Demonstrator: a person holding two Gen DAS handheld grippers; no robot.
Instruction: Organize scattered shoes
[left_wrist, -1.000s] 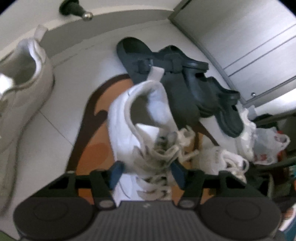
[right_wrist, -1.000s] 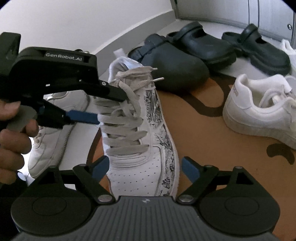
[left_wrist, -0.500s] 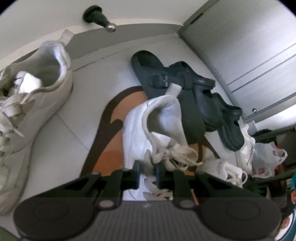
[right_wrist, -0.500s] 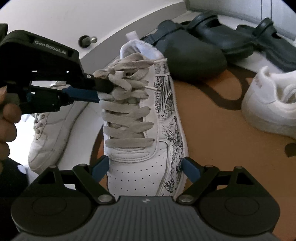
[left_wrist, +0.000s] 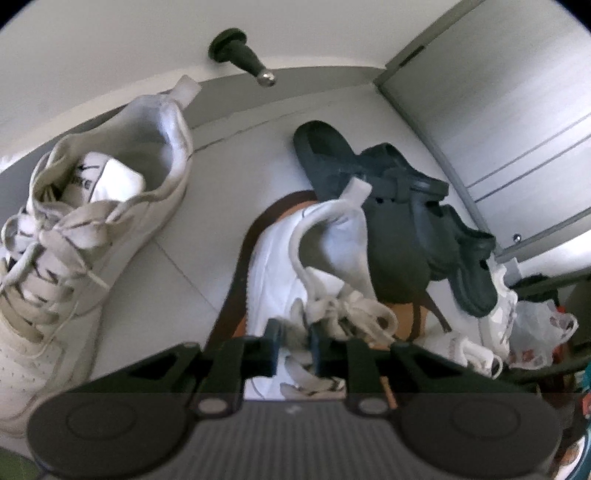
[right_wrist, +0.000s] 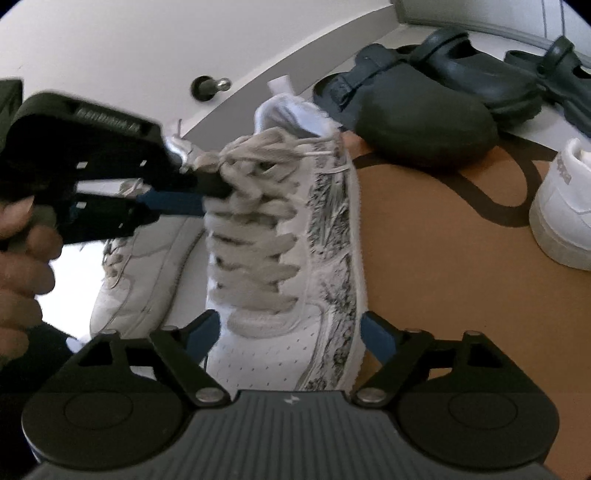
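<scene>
Left gripper (left_wrist: 293, 345): fingers pressed together on the laces near the tongue of the printed sneaker (right_wrist: 295, 236); a second ago they stood spread either side of the laces, so the pinch is new
Right gripper (right_wrist: 290, 332): spread wide, its fingers flanking the toe of the same shoe, touching nothing that can be seen
Printed sneaker: on the orange mat (right_wrist: 443, 277), heel toward the wall; whether its sole has left the mat cannot be told
Likely mate: plain white sneaker (left_wrist: 85, 236) just beside it on the pale floor tiles
Other shoes: dark clogs (right_wrist: 417, 107) behind, another white sneaker (right_wrist: 561, 210) to the right on the mat
Meaning for the task: with the laces gripped, the shoe looks ready to be carried to its partner
</scene>
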